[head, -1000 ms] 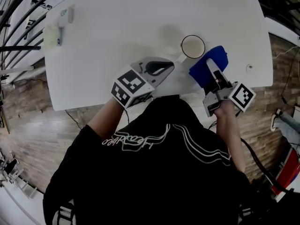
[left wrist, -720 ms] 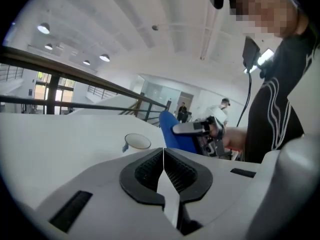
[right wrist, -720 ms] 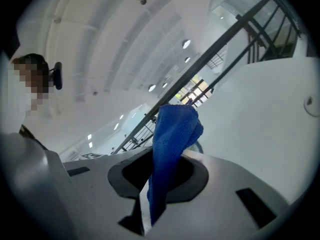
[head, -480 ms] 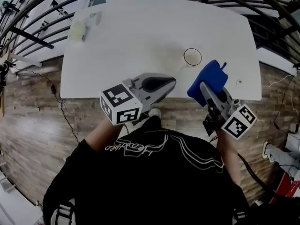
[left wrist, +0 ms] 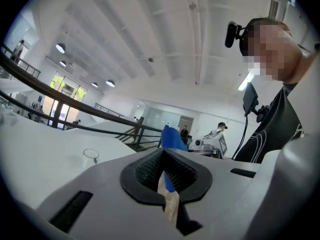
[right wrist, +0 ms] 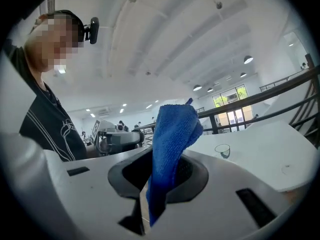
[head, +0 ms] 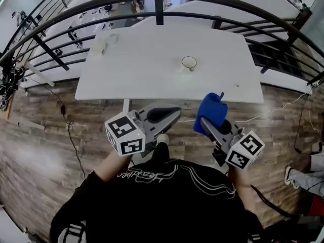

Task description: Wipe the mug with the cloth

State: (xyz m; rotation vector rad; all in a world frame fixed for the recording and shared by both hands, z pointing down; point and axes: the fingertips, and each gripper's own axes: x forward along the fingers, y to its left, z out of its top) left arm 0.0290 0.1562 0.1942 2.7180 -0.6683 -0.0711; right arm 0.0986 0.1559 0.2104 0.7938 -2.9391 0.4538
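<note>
The white mug [head: 189, 63] stands alone on the white table [head: 152, 80], far ahead of both grippers. It shows small in the left gripper view [left wrist: 91, 155] and in the right gripper view [right wrist: 222, 150]. My right gripper [head: 204, 122] is shut on the blue cloth [head: 212, 110], which sticks up from its jaws [right wrist: 172, 139]. The left gripper [head: 176, 112] is shut with nothing in it. Both are held over the wooden floor, short of the table's near edge. The cloth [left wrist: 172, 140] also shows beyond the left gripper [left wrist: 164, 159].
A dark metal railing [head: 101, 3] curves behind the table. Small pale objects [head: 98, 46] lie at the table's far left corner. A cable [head: 273, 110] trails over the wooden floor [head: 45, 135] to the right. More tables and people are in the background.
The head view has drawn back from the table. Both grippers have come off the tabletop toward the person, and the right one has carried the blue cloth away from the mug.
</note>
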